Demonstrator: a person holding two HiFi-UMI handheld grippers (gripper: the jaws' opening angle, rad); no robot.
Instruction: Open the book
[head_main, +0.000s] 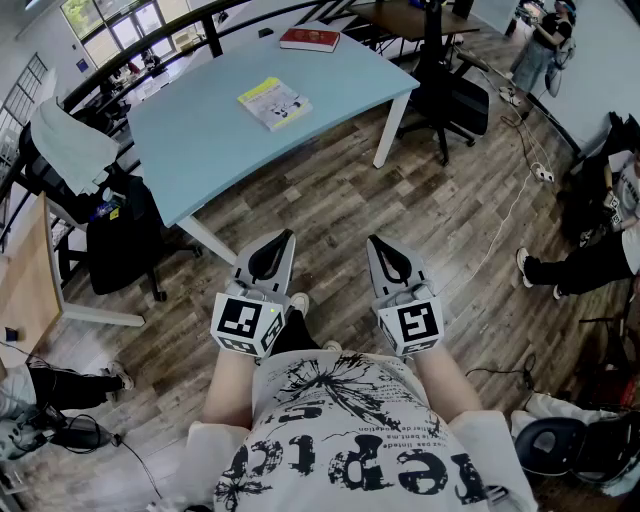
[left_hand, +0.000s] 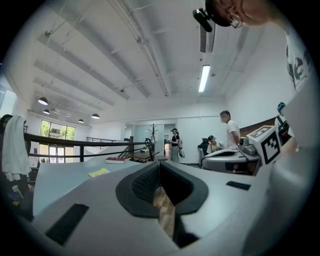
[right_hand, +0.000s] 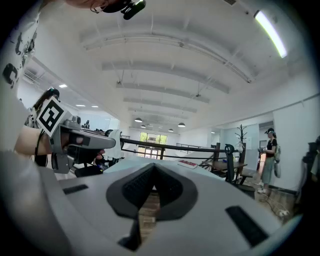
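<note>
A yellow-and-white book (head_main: 274, 102) lies closed on the light blue table (head_main: 220, 150), far ahead of me; it shows small in the left gripper view as the yellow book (left_hand: 98, 172). A red book (head_main: 309, 39) lies closed near the table's far edge, seen also as the red book (left_hand: 115, 160) and the red book (right_hand: 188, 163). My left gripper (head_main: 286, 237) and right gripper (head_main: 373, 242) are held level over the wooden floor, close to my body and well short of the table. Both have their jaws shut together with nothing between them.
A black office chair (head_main: 445, 95) stands right of the table, and another chair draped with white cloth (head_main: 70, 150) at its left. A wooden desk (head_main: 25, 275) is at far left. People (head_main: 590, 262) sit and stand at the right. Cables run over the floor.
</note>
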